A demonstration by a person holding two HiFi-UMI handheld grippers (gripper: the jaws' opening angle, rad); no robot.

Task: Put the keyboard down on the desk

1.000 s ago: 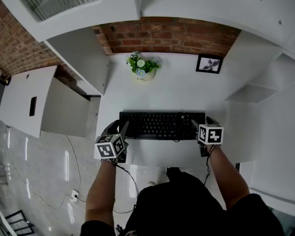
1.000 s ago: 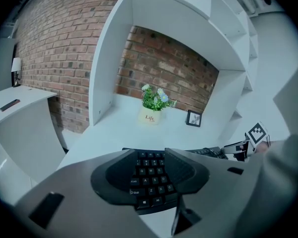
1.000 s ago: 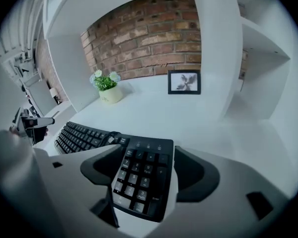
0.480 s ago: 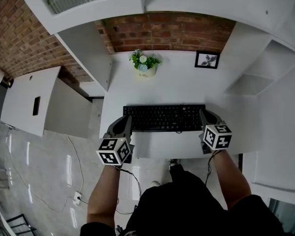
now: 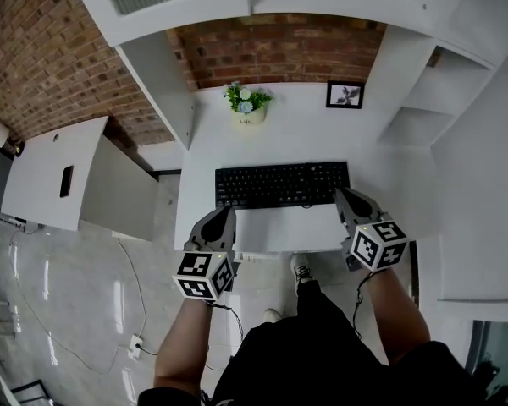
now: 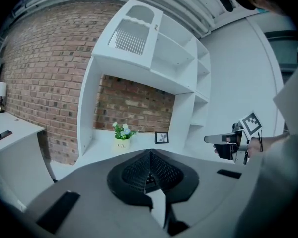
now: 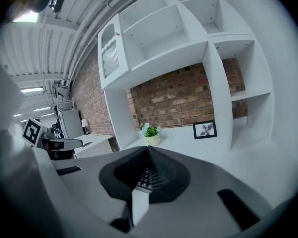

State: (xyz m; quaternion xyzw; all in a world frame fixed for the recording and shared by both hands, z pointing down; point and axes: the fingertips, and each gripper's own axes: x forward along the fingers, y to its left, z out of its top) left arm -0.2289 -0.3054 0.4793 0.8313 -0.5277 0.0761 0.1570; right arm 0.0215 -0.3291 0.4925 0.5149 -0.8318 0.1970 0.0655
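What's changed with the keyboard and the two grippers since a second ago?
Both grippers have drawn back from the ends of the black rectangular keyboard toward the person: the left gripper and the right gripper hover near the front edge of the white desk. Their jaws have just been closing and are shut, nothing between them. The keyboard stays flat on the desk; the green potted plant and black-framed picture are unmoved.

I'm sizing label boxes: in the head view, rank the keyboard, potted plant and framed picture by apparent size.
1. keyboard, clearly largest.
2. potted plant.
3. framed picture, only slightly smaller than the plant; those two are close.
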